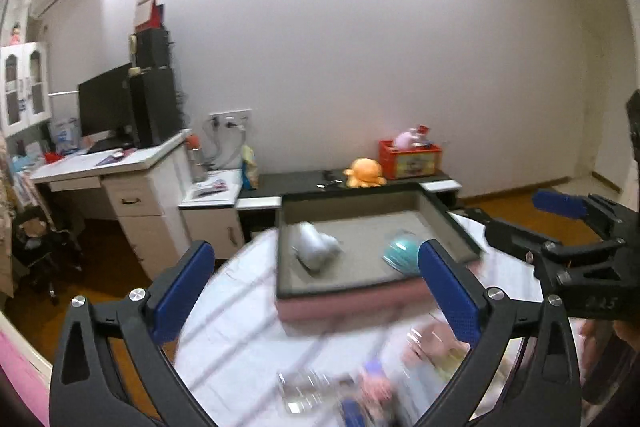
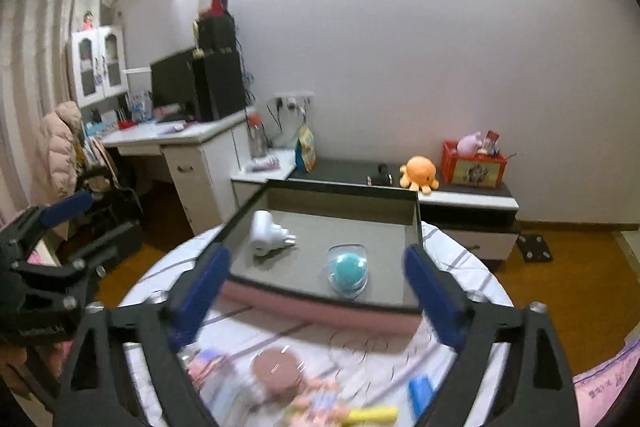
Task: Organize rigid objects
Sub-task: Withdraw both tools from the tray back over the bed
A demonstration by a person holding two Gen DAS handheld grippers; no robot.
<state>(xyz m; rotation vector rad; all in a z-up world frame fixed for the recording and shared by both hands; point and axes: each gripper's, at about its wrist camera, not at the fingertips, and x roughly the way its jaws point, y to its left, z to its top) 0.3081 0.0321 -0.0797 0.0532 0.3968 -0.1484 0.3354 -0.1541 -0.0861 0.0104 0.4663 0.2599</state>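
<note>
Both hand-held grippers hang open above a round table, nothing between their jaws.

The left hand-held gripper (image 1: 316,291) and right hand-held gripper (image 2: 316,291) face a tray (image 2: 320,303) already holding 2 items: a white plug (image 2: 266,233) and a teal ball (image 2: 347,267). Several blurred items (image 2: 276,371) lie loose near the table (image 2: 460,259) edge; next, likely, 1 must be picked and carried to the tray.

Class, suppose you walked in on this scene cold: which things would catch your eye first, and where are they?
Probably the shallow grey tray at the round table's far side, holding a white plug adapter on the left and a teal ball in a clear case nearer the front. Behind, an orange octopus plush sits on the low cabinet.
</note>
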